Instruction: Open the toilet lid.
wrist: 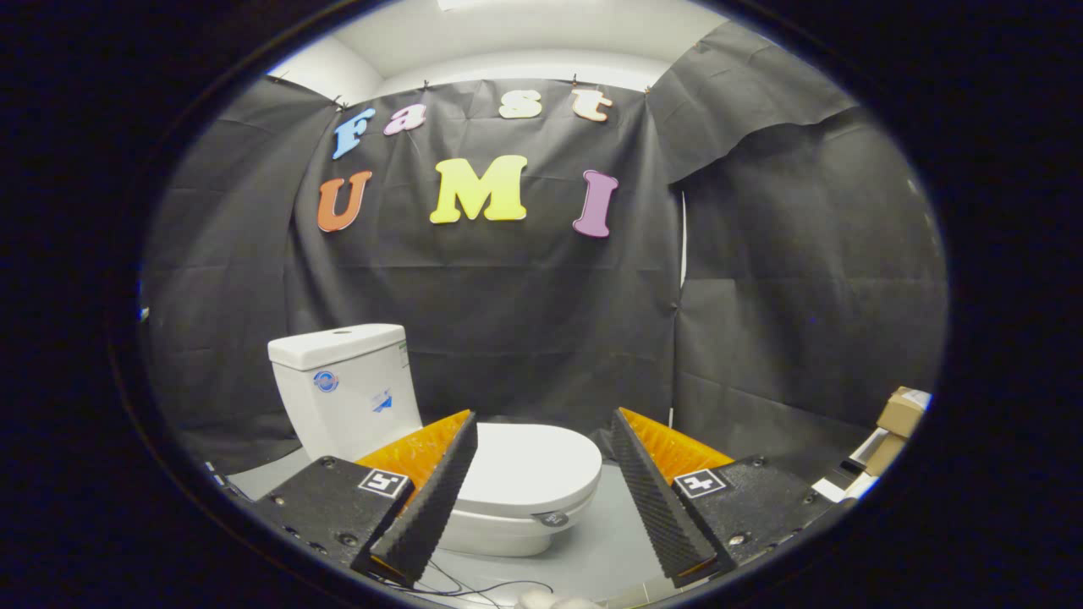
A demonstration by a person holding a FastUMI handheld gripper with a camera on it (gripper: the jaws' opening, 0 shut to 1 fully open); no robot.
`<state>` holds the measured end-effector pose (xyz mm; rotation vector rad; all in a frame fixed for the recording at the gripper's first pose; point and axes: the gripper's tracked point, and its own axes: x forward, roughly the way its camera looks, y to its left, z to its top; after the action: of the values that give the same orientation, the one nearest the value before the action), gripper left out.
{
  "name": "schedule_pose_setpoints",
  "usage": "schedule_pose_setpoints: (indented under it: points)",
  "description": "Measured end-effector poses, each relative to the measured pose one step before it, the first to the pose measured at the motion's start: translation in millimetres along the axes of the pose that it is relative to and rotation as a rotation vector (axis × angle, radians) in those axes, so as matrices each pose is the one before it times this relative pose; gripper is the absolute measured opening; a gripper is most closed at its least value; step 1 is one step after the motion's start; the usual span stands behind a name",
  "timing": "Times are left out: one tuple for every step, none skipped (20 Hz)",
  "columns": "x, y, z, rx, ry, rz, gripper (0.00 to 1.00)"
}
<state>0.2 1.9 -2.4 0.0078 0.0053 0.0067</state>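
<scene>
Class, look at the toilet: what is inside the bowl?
That is hidden. The lid lies shut over the toilet bowl, covering its inside. The open gripper hovers apart from it.

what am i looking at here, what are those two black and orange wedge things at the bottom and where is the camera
The two wedges are the fingers of a hand-held gripper: a person carries this tool and works it like tongs. Each finger has a ridged black inner pad and an orange back. The camera rides on the tool itself and looks forward along the fingers, so they show at the bottom, and its fisheye lens bends the picture round.

The fingers stand wide apart and hold nothing. Beyond them, on a grey floor, stands a white toilet; its lid is shut and lies flat, seen in the gap between the fingers. Black cloth forms the booth's wall behind. Some cardboard boxes sit off to the right, and thin cables lie on the floor near the fingers.
</scene>
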Motion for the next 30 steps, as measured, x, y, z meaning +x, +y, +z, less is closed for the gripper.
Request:
schedule_pose_setpoints:
  points:
    - [-0.81,1.28,-0.54,-0.0011,-0.00006,0.00111,0.99]
    - [-0.2,0.51,0.06,-0.00216,-0.00089,0.00057,0.99]
    - [0.96,0.76,-2.26,-0.00181,0.00091,0.0019,0.99]
    - [0.13,1.27,0.11,0.00006,-0.00241,0.00233,0.99]
    - [1.56,0.48,-0.89,0.00043,0.00287,0.00046,0.99]
    - [1.05,1.23,-0.22,-0.00063,0.00638,0.0044,0.99]
    - [0.63,2.87,0.34,-0.00055,-0.00294,0.00598,0.99]
    - [2.24,0.14,2.92,0.00077,-0.00712,0.00115,0.99]
    - [1.34,-0.47,0.36,0.00156,0.00132,-0.00076,0.99]
    - [2.68,0.48,1.72,0.00554,-0.00218,0.00436,0.99]
    - [3.4,0.69,1.27,0.00518,0.0005,-0.00141,0.99]
    - [3.59,-1.32,3.51,0.00303,-0.00392,-0.00346,0.99]
    - [5.29,0.52,3.09,0.00209,-0.00455,0.00109,0.99]
    - [4.99,0.1,4.4,0.00367,-0.00793,0.0003,0.99]
    - [6.29,-0.7,4.42,0.00264,-0.00783,0.00056,0.99]
    - [6.07,-1.04,2.31,0.00093,-0.00236,0.00061,0.99]
    - [7.28,-2.08,-1.07,0.00128,0.00325,0.00142,0.99]
    - [7.77,-2.56,1.02,0.00302,0.00037,0.00367,0.99]
    - [7.35,-3.61,-1.67,0.00476,0.00823,-0.00222,0.99]
    - [7.35,-4.23,-2.22,0.01037,0.00991,-0.00084,0.99]
    - [6.55,-3.99,-2.98,0.01495,0.01052,0.00431,0.99]
    - [6.49,-3.9,-3.8,0.01483,0.0156,-0.00037,0.99]
    - [7.35,-6.6,-7.22,0.00642,0.01479,-0.00281,0.99]
    - [6.74,-5.99,-6.16,0.00764,0.01544,-0.0057,0.99]
    - [7.25,-5.14,-7.47,0.01554,0.01813,0.00652,0.99]
    - [7.23,-7.33,-10.25,0.01434,0.0281,-0.00571,0.99]
    - [7.24,-7.92,-11.42,0.01493,0.02393,-0.00238,0.99]
    - [7.25,-8.21,-10.65,0.02377,0.02704,-0.00478,0.99]
    - [7.2,-7.7,-11.94,0.03325,0.03042,-0.00139,0.99]
    - [7.03,-5.52,-11.52,0.04808,0.03411,0.00909,0.99]
